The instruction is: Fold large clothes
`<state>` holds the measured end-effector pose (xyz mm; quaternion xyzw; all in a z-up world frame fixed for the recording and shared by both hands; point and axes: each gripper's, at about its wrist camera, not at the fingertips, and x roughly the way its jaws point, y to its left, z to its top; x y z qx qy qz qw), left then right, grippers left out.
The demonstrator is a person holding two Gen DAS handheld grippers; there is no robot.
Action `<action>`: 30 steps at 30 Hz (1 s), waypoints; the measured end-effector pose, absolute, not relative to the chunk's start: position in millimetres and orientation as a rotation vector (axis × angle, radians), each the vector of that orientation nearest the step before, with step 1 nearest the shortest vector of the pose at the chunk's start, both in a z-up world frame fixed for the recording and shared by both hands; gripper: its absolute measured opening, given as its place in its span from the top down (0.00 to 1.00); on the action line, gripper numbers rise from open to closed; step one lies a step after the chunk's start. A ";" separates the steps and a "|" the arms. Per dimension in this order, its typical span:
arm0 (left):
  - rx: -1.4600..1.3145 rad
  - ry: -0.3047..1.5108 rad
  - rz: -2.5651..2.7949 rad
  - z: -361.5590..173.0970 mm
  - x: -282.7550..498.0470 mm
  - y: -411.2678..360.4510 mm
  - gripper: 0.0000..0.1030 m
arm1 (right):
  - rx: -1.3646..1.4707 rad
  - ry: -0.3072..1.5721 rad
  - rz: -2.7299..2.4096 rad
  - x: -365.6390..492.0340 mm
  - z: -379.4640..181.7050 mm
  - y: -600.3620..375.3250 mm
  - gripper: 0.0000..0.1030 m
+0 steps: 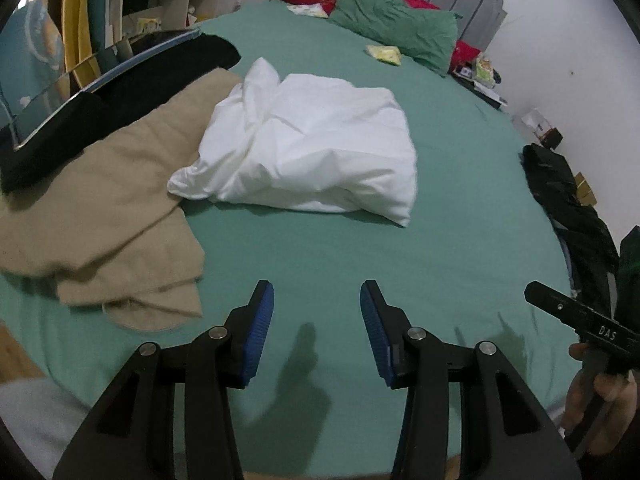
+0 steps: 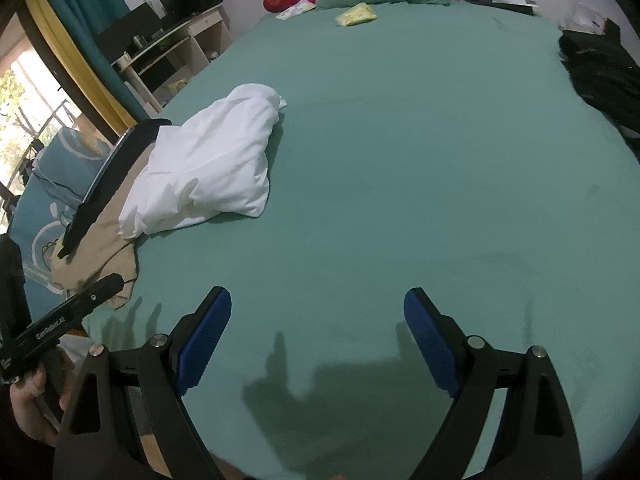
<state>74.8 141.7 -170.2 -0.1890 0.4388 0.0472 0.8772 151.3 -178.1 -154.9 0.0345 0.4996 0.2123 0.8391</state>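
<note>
Green sheet of bed (image 1: 328, 248) lies bare under both your tongs. Left tongs (image 1: 317, 300): jaws partly apart, nothing between blue pads (image 1: 259, 332), touching nothing. Right tongs (image 2: 317, 308): jaws spread wide, empty, clear of sheet. White garment (image 1: 308, 148) sits bunched ahead, mid-bed, its left edge over beige cloth (image 1: 100, 224). Black cloth (image 1: 120, 92) lies across beige one at bed edge. Green pillow (image 1: 396, 24) at headboard.

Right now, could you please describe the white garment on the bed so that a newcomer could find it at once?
Start at the green sheet covering the bed. Towards its window side lies the white garment, a puffy, loosely folded bundle. It is the only white piece, overlapping the flat beige garment beside it.
</note>
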 end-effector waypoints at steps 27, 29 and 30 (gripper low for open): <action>-0.203 0.672 -0.048 -24.4 27.6 12.0 0.54 | 0.057 0.826 0.334 84.1 -45.7 -288.6 0.14; -0.187 0.636 -0.047 -13.5 24.7 6.6 0.54 | 0.044 0.796 0.325 81.5 -33.9 -291.1 0.12; -0.179 0.617 -0.046 -7.3 23.1 3.4 0.53 | 0.038 0.783 0.323 80.0 -29.4 -291.5 0.10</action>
